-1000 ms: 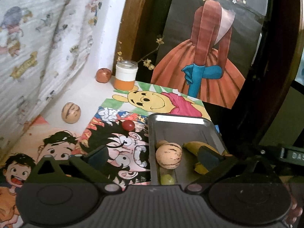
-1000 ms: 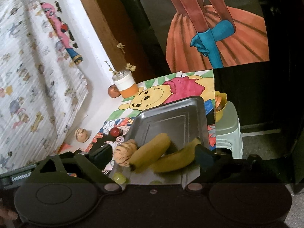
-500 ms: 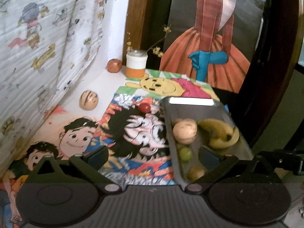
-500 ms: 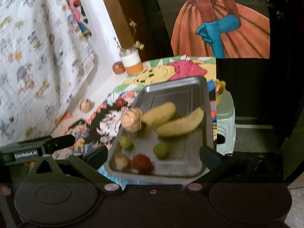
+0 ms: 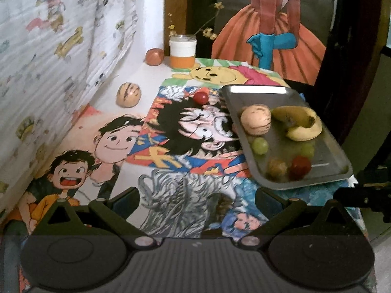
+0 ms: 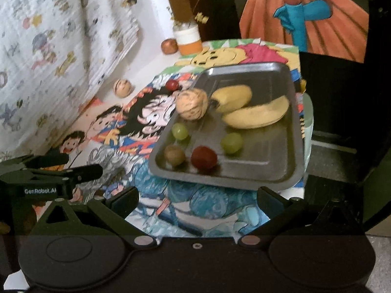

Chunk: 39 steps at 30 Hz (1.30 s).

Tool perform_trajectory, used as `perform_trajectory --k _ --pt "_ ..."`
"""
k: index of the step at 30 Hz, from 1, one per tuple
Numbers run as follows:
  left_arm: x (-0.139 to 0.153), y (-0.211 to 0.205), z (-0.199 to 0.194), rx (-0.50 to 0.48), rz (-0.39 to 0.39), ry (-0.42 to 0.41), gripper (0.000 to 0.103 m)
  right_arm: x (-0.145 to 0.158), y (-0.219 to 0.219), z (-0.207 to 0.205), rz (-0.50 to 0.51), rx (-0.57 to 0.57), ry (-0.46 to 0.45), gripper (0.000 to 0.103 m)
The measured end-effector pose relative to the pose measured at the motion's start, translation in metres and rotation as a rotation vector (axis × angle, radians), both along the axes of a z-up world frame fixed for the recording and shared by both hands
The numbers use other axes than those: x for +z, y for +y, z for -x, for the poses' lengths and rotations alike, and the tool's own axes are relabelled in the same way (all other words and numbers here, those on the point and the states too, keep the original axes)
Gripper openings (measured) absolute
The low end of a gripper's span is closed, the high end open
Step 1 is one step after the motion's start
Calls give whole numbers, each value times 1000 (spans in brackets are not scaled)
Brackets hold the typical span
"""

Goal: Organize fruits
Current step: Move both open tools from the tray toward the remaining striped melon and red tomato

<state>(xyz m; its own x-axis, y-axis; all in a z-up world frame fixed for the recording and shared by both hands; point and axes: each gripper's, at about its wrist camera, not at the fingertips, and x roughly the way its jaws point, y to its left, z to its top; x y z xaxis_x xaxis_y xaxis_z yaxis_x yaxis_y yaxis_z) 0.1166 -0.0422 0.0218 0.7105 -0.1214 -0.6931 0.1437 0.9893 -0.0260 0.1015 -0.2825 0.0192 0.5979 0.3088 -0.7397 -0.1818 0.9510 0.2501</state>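
A grey metal tray (image 5: 325,161) (image 6: 276,156) lies on the table's right side. It holds two bananas (image 5: 300,124) (image 6: 251,112), a tan striped melon (image 5: 255,122) (image 6: 192,107), green grapes (image 6: 231,142), a brownish fruit (image 6: 174,155) and a red fruit (image 5: 300,167) (image 6: 203,157). Outside the tray lie a red cherry-like fruit (image 5: 200,97) (image 6: 171,84), a second striped melon (image 5: 128,94) (image 6: 123,87) and a reddish apple (image 5: 154,57) (image 6: 169,46). My left gripper (image 5: 196,201) and right gripper (image 6: 198,200) are both open and empty, near the table's front.
A white and orange jar (image 5: 183,54) with dried flowers stands at the back by the apple. Cartoon drawings (image 5: 185,131) cover the tabletop. A patterned cloth (image 5: 48,61) hangs along the left. A painting of a dress (image 5: 271,39) leans at the back. The left gripper's body (image 6: 46,178) shows in the right wrist view.
Both grippers have pulled back from the tray toward the table's front edge, so more of the tabletop and the whole tray show. The fruits have not moved.
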Motion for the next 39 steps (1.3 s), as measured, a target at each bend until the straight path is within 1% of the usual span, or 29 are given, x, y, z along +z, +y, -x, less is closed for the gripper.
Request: perform_trajectory --k 4,8,10,13,15,21,24,26,27,29,30,31,34,36,39 --pt "-4 9 1 20 -19 17 103 -4 11 1 16 40 21 102" --pt "-5 19 4 29 -48 21 103 0 23 3 26 94 22 102" --pt "-3 26 3 24 -76 18 103 6 28 2 21 138 20 102" --pt "6 40 -1 29 -142 -8 103 19 34 -1 0 226 15 102" --pt "14 50 -6 39 -157 -26 103 30 40 -6 5 273 2 102" --pt "38 76 -23 57 -88 -56 103 62 57 -29 93 357 -85 102" --pt "45 79 -36 64 -81 -83 103 72 66 -47 110 376 -124 102" --pt "47 79 -46 73 -84 -104 103 75 72 -58 116 360 -181 102" --pt "47 78 -52 77 -84 -128 103 75 75 -65 131 327 -235 102" --pt "42 75 -61 87 -97 -179 103 69 84 -78 203 236 -334 102" --pt "39 72 -65 98 -115 -201 103 65 88 -85 239 208 -368 102" --pt "35 69 -71 110 -135 -218 103 60 91 -94 252 207 -388 102" --pt "27 62 -84 111 -166 -248 103 48 94 -120 241 229 -363 102" --pt "22 59 -93 96 -174 -248 103 40 94 -138 241 258 -343 102" --pt "13 59 -112 99 -170 -228 103 28 97 -164 240 291 -301 102"
